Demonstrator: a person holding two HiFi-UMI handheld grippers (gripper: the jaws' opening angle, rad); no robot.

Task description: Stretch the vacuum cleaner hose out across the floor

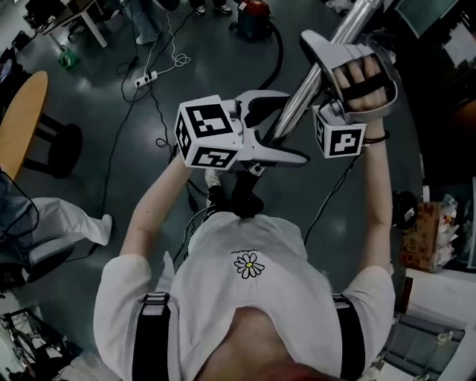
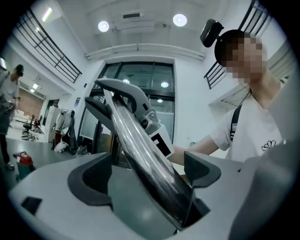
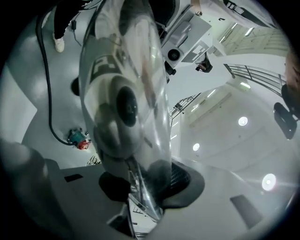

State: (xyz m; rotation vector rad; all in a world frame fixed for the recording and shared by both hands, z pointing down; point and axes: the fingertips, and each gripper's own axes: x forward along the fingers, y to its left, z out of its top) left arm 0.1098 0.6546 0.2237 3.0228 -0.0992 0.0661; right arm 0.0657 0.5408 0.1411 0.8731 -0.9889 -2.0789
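Left gripper (image 1: 277, 128) is spread as wide as it looks able to go, with the metal wand (image 1: 301, 93) running through the gap. In the left gripper view the tube leans toward one pad but nothing pinches it, so that side has hold of nothing. Right gripper (image 1: 325, 58), further along the wand away from the body, is clamped on it, with chrome squeezed between both pads. So the whole wand hangs off one grip right now.

That's my main worry: a smooth round tube, a single clamp, and the dark fitting (image 1: 244, 199) at the wand's near end hanging by the person's chest. If the right hand twists or yanks, I'd guess the tube pivots or slides in the pads and that end swings or drops.

The hose (image 1: 280, 52) lies on the floor beyond the wand, a black curve running back to the red vacuum cleaner (image 1: 253, 15). It's curled up, nowhere near stretched out. Pull too hard on the wand and the vacuum probably rolls along or tips instead of the hose paying out.

Also, left of the wand there's a white power strip (image 1: 149, 77) with loose cables (image 1: 160, 111) across the floor — drag the hose that way and it could hook them. Somebody's legs (image 1: 143, 22) are out past the wand too, so a swinging tube isn't great.
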